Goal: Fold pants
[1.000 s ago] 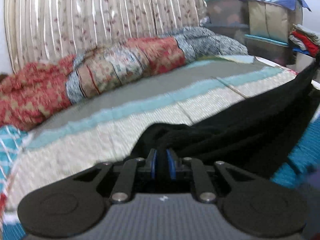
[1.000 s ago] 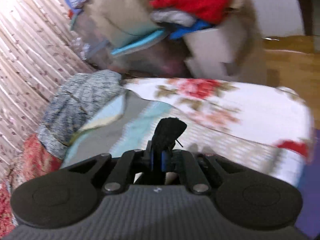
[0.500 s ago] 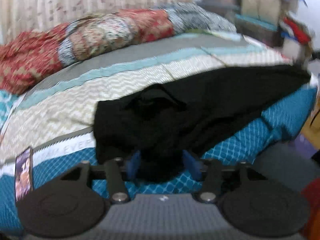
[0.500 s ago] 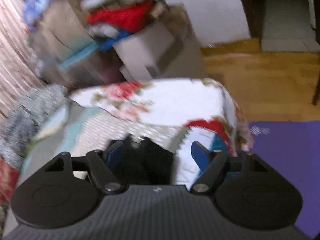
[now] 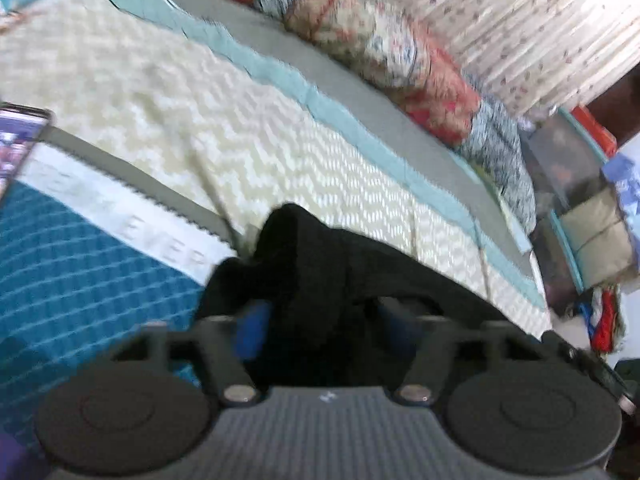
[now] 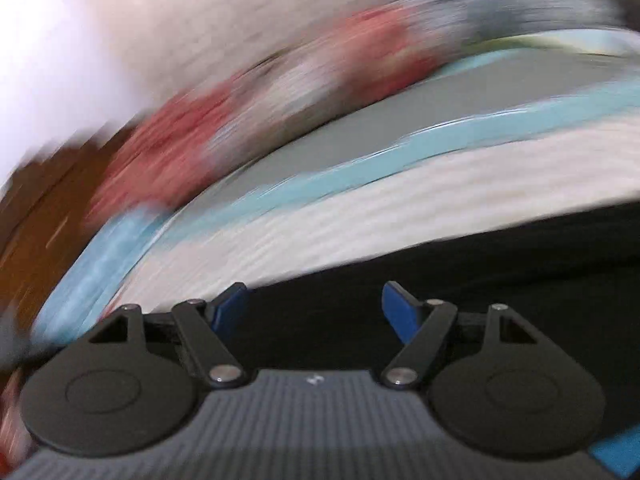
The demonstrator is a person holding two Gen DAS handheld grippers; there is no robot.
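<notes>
Black pants (image 5: 320, 264) lie rumpled, bunched at near end, spread across patterned bedspread (image 5: 224, 136).

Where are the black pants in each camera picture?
Left wrist view: the black fabric pants are bunched at the bottom middle, just ahead of the left gripper, lying on the bed.
Right wrist view: the pants fill the lower right, beyond the right gripper.
Shared landmark: the light blue stripe on the bedspread, above the pants in both.
</notes>
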